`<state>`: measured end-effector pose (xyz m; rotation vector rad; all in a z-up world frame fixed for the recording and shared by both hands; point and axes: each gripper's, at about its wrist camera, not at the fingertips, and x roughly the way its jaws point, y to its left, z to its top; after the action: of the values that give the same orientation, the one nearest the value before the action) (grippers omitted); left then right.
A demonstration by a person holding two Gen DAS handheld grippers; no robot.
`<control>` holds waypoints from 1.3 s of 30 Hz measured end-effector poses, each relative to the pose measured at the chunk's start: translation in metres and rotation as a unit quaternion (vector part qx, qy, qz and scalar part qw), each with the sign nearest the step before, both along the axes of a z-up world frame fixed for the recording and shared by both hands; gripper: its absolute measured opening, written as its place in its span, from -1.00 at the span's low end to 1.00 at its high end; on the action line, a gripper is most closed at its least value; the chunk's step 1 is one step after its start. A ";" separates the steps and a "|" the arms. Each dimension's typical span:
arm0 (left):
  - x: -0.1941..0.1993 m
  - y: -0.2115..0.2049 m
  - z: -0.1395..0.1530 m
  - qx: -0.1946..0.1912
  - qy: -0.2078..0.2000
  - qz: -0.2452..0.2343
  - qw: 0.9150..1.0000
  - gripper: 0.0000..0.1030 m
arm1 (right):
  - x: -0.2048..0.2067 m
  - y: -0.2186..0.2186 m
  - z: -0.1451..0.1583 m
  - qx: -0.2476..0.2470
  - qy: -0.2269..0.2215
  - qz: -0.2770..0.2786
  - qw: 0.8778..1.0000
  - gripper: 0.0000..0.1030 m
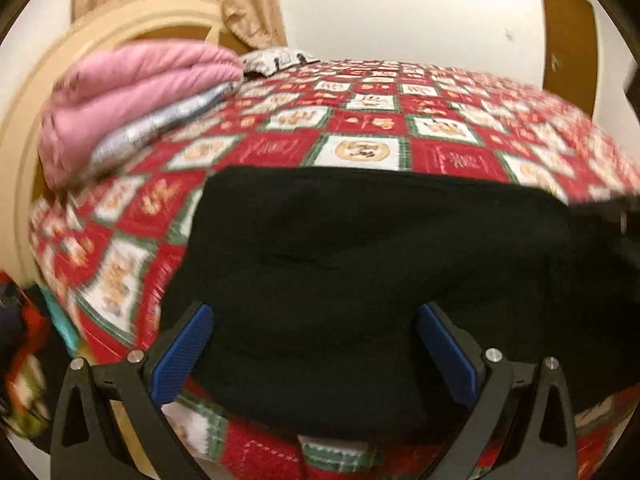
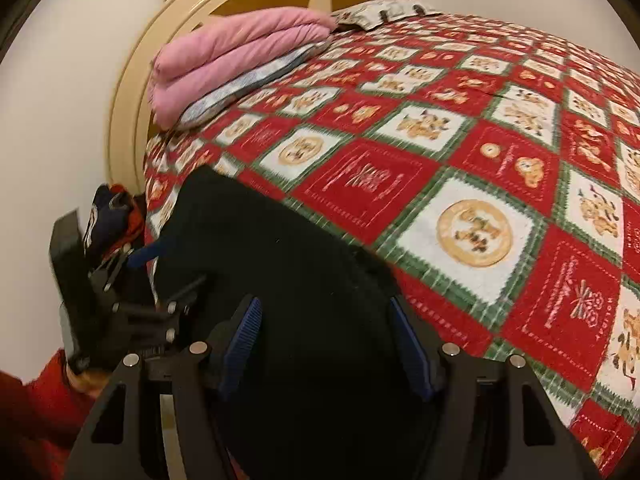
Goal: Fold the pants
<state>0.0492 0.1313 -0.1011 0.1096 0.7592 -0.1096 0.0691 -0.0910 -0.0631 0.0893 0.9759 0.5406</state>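
Black pants (image 1: 360, 248) lie folded on a red, green and white quilt (image 1: 360, 120) that covers the bed. My left gripper (image 1: 316, 324) hovers over their near part, its blue pads (image 1: 188, 344) wide apart and open, with only cloth showing behind them. In the right wrist view the pants (image 2: 280, 264) fill the lower middle. My right gripper (image 2: 326, 324) is above them, open, blue pads (image 2: 244, 336) apart, nothing pinched. The left gripper (image 2: 120, 276) also shows at the pants' left edge, held by a hand in a red sleeve (image 2: 32, 408).
A folded pink blanket (image 1: 140, 84) rests on a grey-blue one (image 1: 160, 128) at the bed's far left, by a cream headboard (image 2: 132, 92). A patterned pillow (image 1: 276, 60) lies behind. Dark and red clothes (image 2: 116, 216) are heaped beside the bed's left edge.
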 end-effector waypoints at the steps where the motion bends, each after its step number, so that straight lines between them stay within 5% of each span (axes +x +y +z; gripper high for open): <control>1: 0.003 0.001 0.000 -0.008 0.003 0.004 1.000 1.00 | -0.003 0.001 0.001 0.003 0.001 0.006 1.000 0.29; 8: 0.001 -0.006 0.001 0.015 -0.005 0.002 1.000 1.00 | 0.014 0.010 -0.003 0.003 0.010 0.021 1.000 0.29; 20: 0.004 -0.003 0.002 0.005 0.007 -0.008 1.000 1.00 | 0.030 0.019 -0.012 0.097 0.091 0.058 0.989 0.34; 25: 0.005 -0.003 0.002 0.007 0.007 -0.011 1.000 1.00 | 0.061 -0.007 -0.019 0.195 0.096 -0.014 0.976 0.33; 28: 0.007 -0.002 0.001 0.006 0.006 -0.014 1.000 1.00 | 0.073 -0.031 -0.032 0.261 0.122 -0.055 0.956 0.21; 32: 0.008 -0.003 0.001 0.010 0.005 -0.018 1.000 1.00 | 0.077 -0.044 -0.039 0.269 0.141 -0.063 0.951 -0.25; 36: 0.009 -0.003 0.002 0.011 0.010 -0.016 1.000 1.00 | 0.076 -0.059 -0.035 0.271 0.153 -0.077 0.947 -0.31; 39: 0.010 -0.004 0.002 0.014 0.016 -0.014 1.000 1.00 | 0.061 -0.079 -0.013 0.209 0.100 -0.142 0.962 -0.25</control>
<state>0.0587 0.1274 -0.0991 0.1459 0.7911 -0.1265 0.1306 -0.1696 -0.0758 0.6656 1.0107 0.4696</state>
